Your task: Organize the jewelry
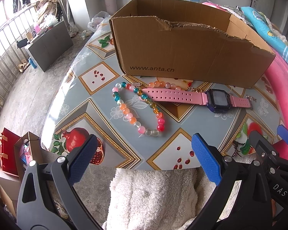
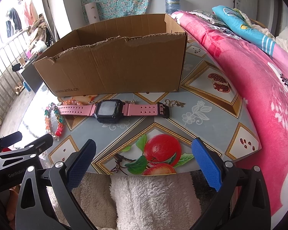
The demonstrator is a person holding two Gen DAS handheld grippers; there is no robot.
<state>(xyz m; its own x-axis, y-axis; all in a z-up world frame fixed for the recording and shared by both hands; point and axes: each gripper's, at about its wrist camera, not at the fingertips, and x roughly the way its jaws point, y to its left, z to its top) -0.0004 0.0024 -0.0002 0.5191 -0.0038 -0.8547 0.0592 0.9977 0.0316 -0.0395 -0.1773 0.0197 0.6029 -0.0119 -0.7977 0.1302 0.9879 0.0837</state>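
Right now I see the fruit-patterned surface [image 2: 201, 115] carrying an open cardboard box [image 2: 115, 67] at the back. Just in front of it lies a pink-strapped watch [image 2: 110, 110], flat, its strap overlapping a string of coloured beads [image 1: 142, 113] on the left. Both my left tongs [image 1: 142, 161] and right tongs [image 2: 144, 163] hang released and empty over the near edge.

The near strip of the tabletop [image 2: 201, 115] is bare and open to approach. Behind it the watch [image 2: 109, 110] and bead bracelet [image 1: 138, 107] lie flat. The cardboard box [image 2: 113, 67] walls off the far side; its top is open. A pink blanket [image 2: 259, 76] crowds the right edge.
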